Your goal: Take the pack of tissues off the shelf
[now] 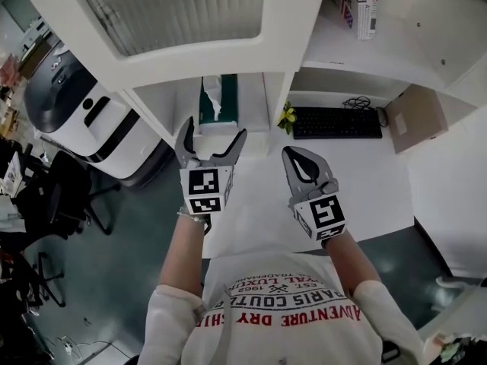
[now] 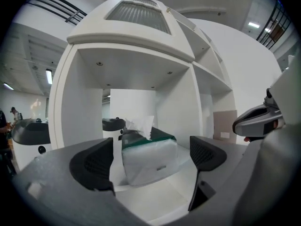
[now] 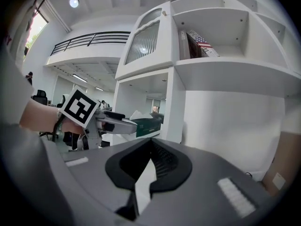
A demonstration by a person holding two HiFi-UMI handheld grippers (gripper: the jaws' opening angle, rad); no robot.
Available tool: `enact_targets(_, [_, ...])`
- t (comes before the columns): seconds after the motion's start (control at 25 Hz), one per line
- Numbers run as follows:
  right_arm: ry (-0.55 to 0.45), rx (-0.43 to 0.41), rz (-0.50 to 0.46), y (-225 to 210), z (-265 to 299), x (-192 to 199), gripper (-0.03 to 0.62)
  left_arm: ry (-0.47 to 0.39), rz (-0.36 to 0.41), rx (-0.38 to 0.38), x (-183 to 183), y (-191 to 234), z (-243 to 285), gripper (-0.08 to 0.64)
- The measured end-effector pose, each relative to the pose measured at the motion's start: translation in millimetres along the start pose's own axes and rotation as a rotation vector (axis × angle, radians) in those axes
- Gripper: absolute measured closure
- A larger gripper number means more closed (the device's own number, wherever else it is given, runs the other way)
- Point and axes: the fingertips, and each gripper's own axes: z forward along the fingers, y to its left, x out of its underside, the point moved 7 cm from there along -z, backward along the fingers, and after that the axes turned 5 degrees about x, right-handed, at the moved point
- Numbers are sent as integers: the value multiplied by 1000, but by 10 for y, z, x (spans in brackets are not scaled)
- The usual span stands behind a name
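The pack of tissues (image 1: 217, 101) has a green top with a white sheet sticking up, and it lies in the open lower compartment of the white shelf unit (image 1: 171, 63). My left gripper (image 1: 214, 131) is open just in front of the pack's near end, its jaws wider than the pack and not touching it. In the left gripper view the tissues (image 2: 149, 166) sit beyond the two dark fingers (image 2: 94, 166). My right gripper (image 1: 294, 153) hangs shut and empty to the right, over the white desk. The right gripper view shows its closed jaws and the pack (image 3: 149, 124) further off.
A black keyboard (image 1: 337, 122) lies on the desk (image 1: 259, 204) at the right, with a cardboard box (image 1: 417, 118) beside it. A small yellow item (image 1: 287, 118) stands by the shelf post. Books (image 1: 364, 2) stand on the upper shelf. A white machine (image 1: 84, 116) and chairs are at the left.
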Motion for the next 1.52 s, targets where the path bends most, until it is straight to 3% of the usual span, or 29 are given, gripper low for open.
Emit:
enact_targets(0.16, [15,23,-15,-64,82,8,592,27,-11,-10,41,23,213,41])
enact_targets(0.36, [18,30,-4,-145,148,38,592,70,-77,-42,127,56,418,32])
enact_targets(0.68, [53,34,15,-249,168,145,593,147,-5,-93,173,72,549,53])
enact_targets(1.08, [57,38,17,-362,86,156,592,131,-12,-103,121,71,488,114])
enact_targets(1.52, [26,2,1,-248,-154,84,592,31,7,-113,-160,-114,-106,115])
